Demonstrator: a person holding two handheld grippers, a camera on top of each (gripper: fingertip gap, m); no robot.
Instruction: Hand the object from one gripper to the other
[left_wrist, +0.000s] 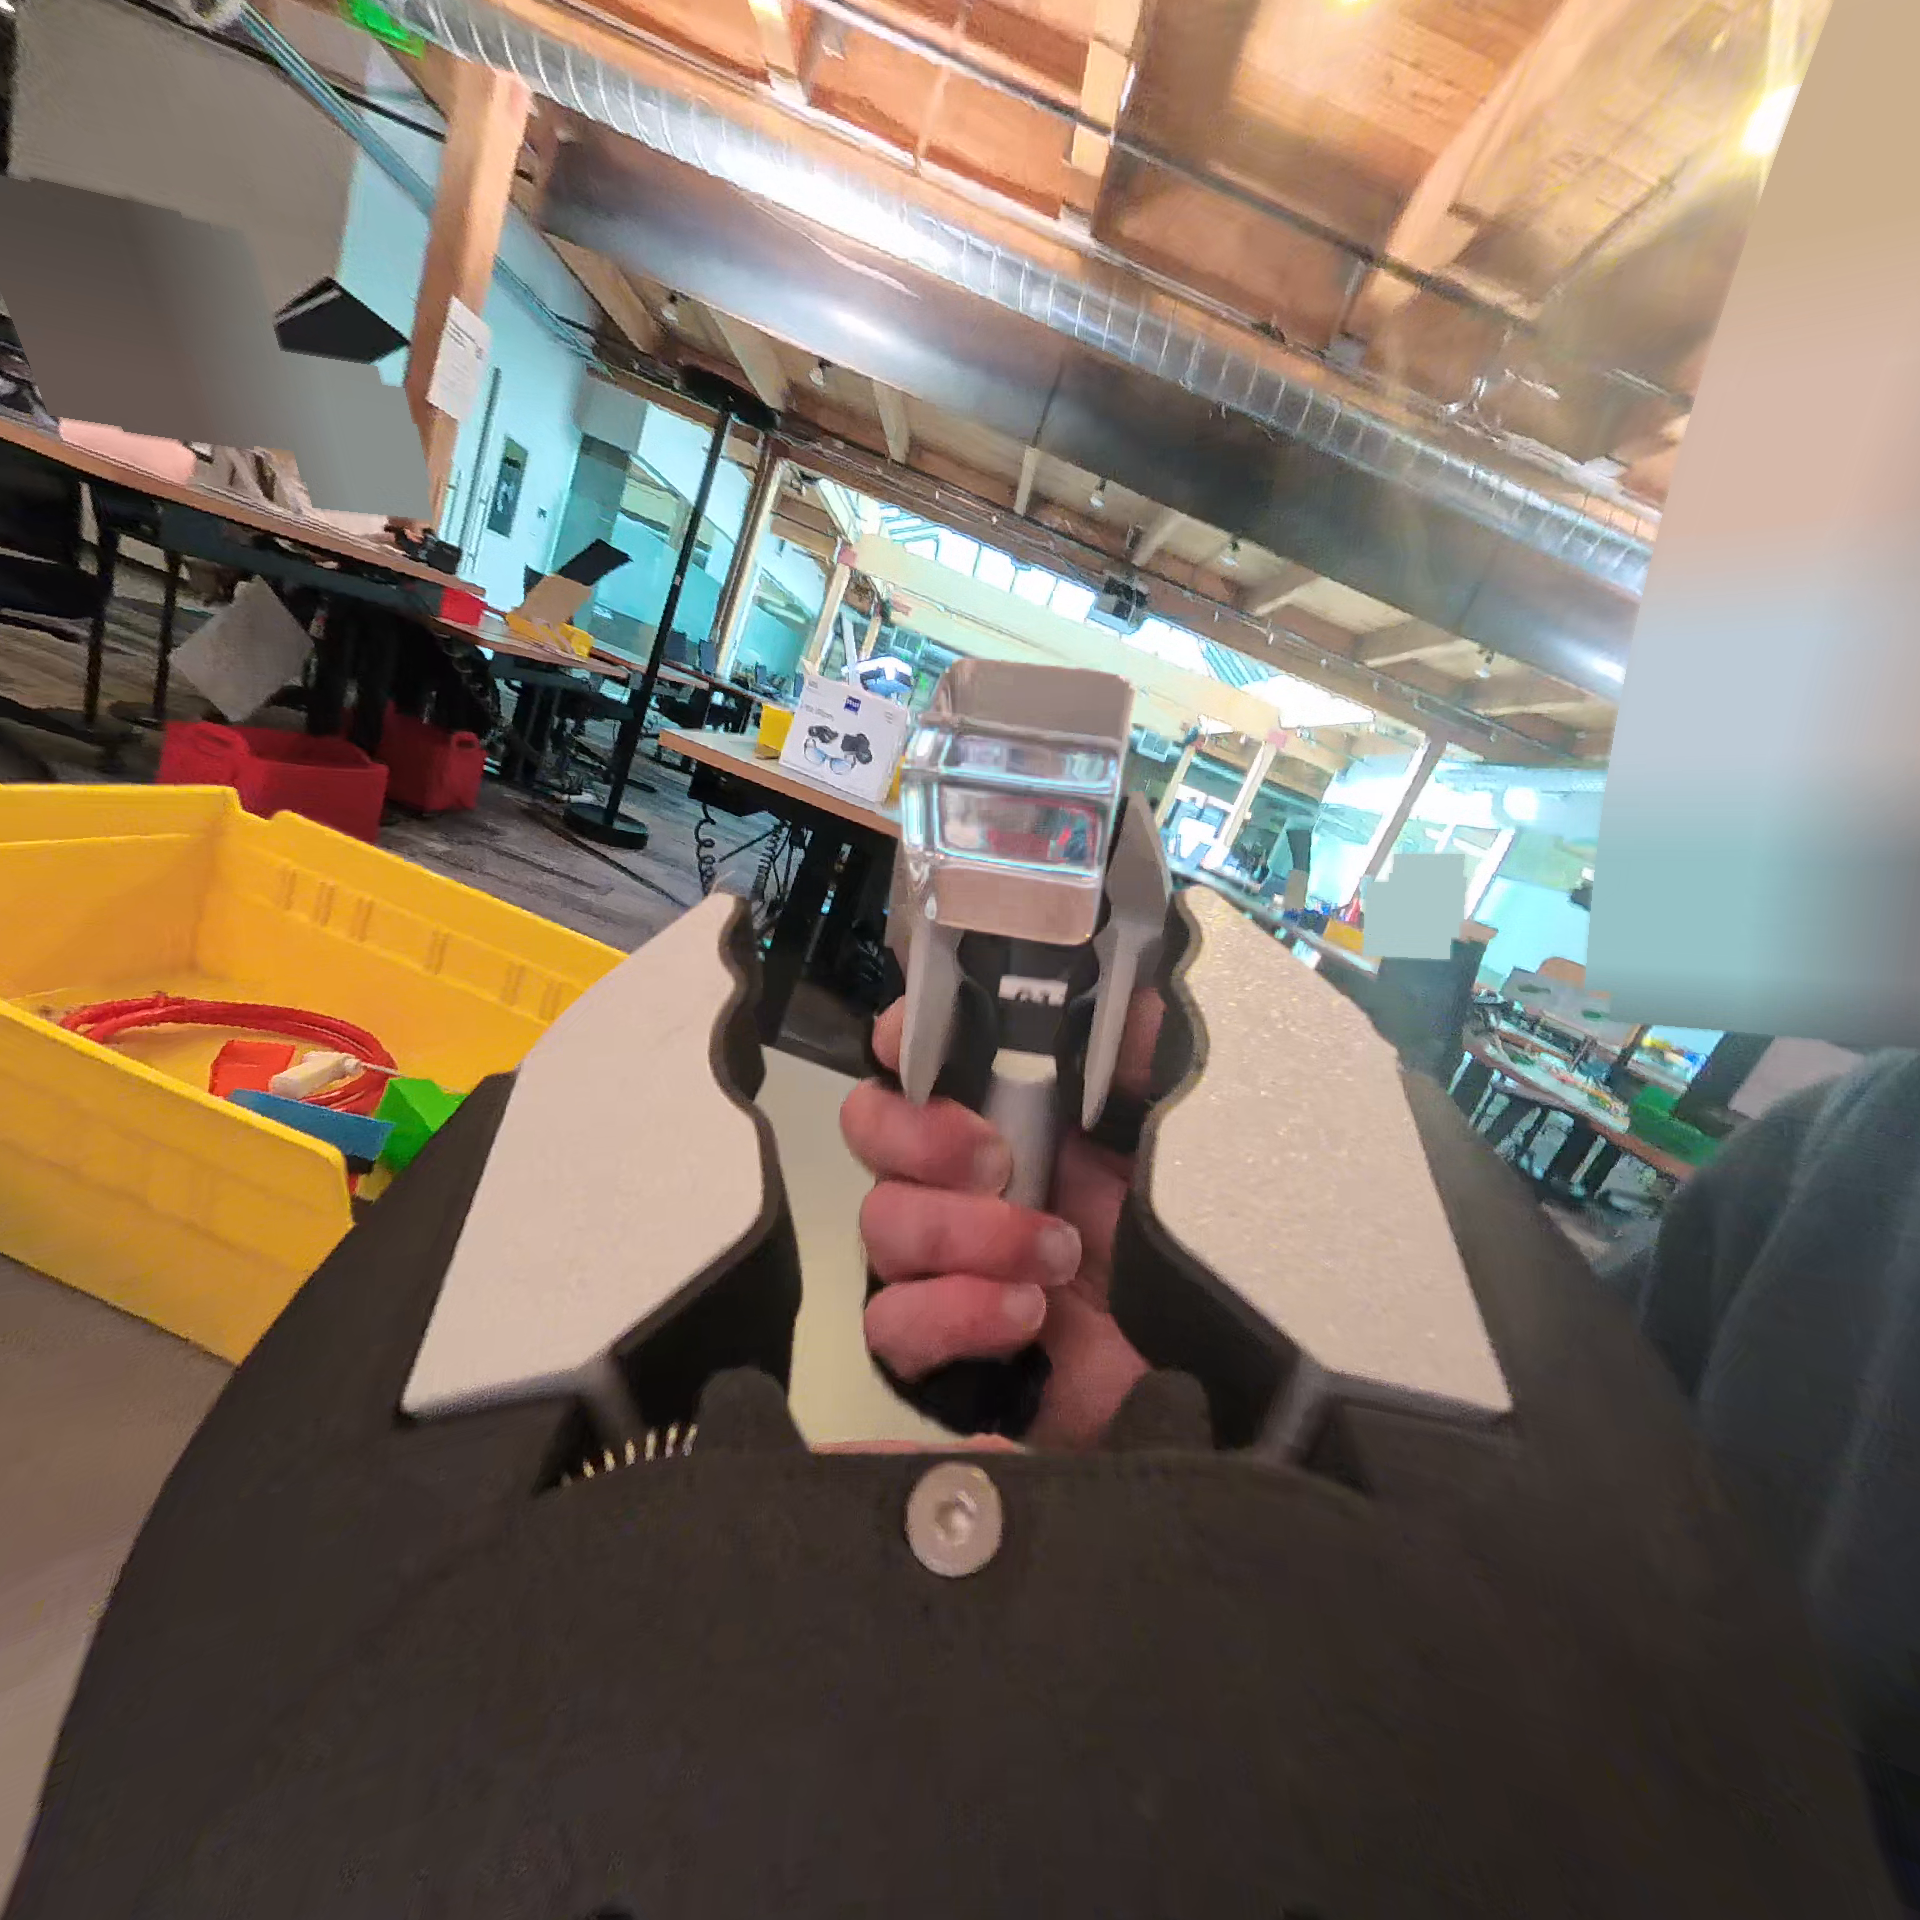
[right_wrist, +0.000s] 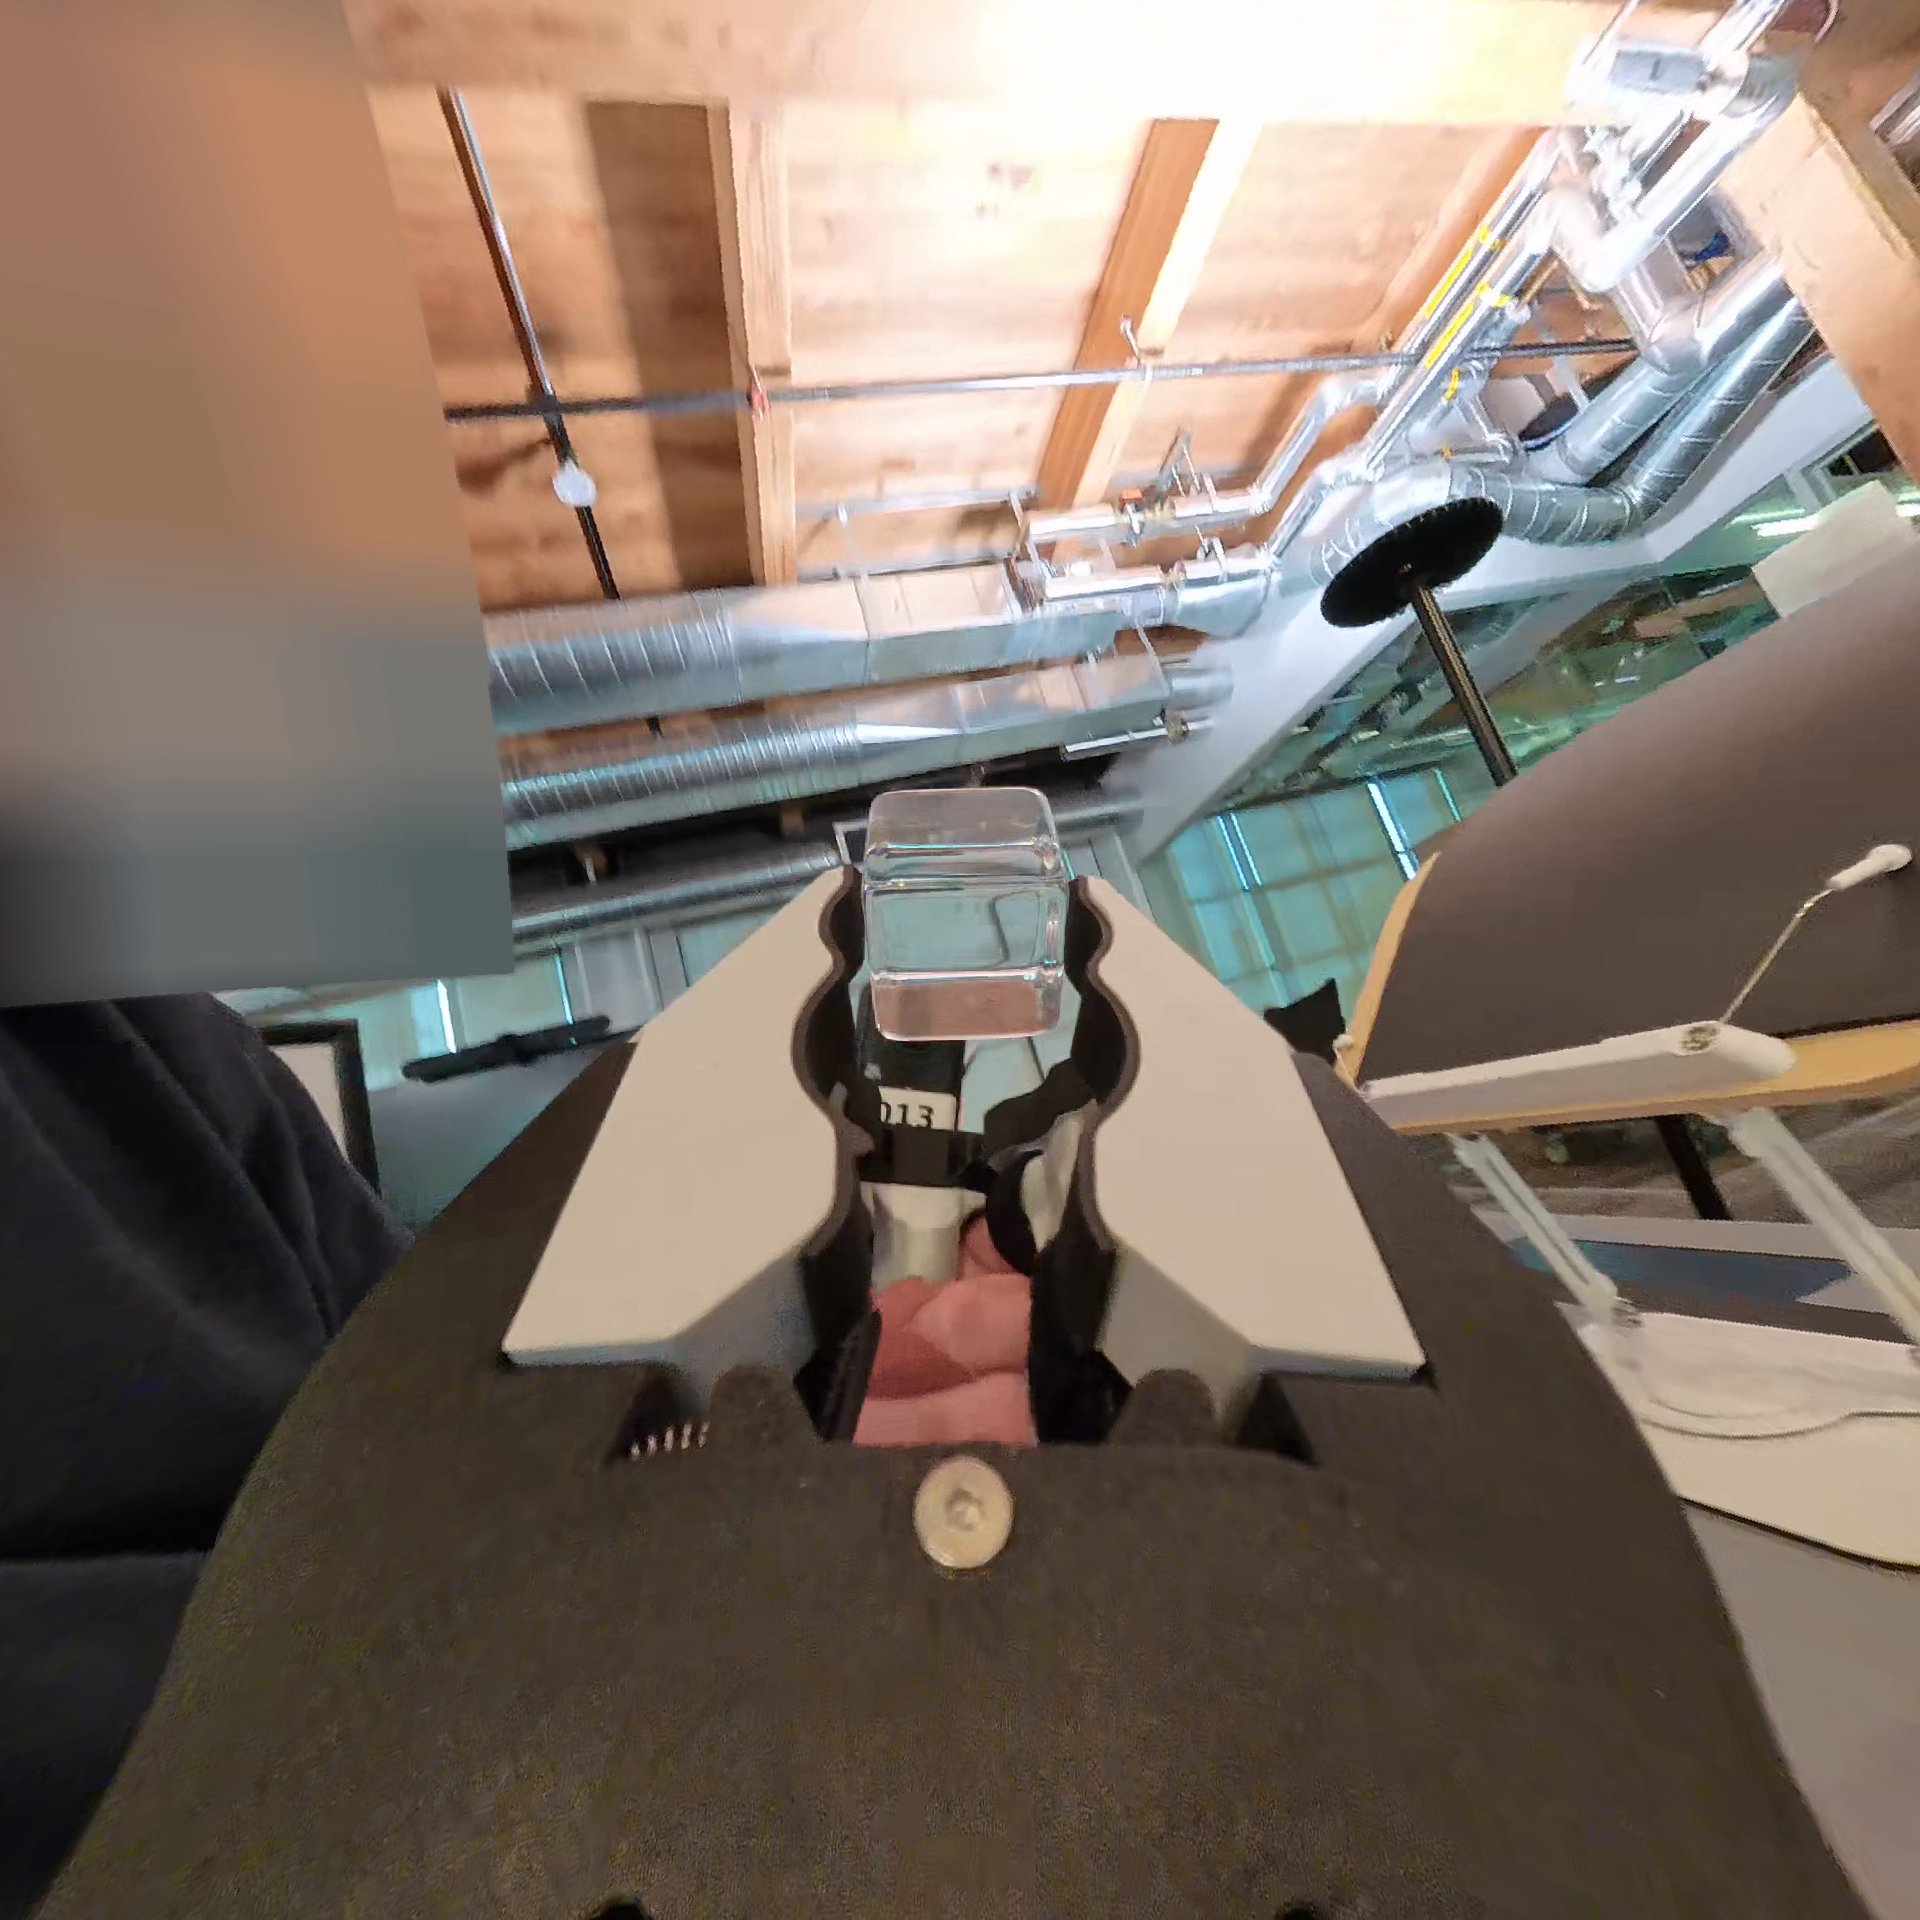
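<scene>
Gripping the clear cube at my right gripper's tips, left gripper gaping, I am judging it hard, slick, best pinched on flat faces.

Two grippers, one clear cube (glassy), one yellow bin

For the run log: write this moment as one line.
stage: pre-transfer | clear cube: held by right gripper | left gripper: open, facing cube
</scene>
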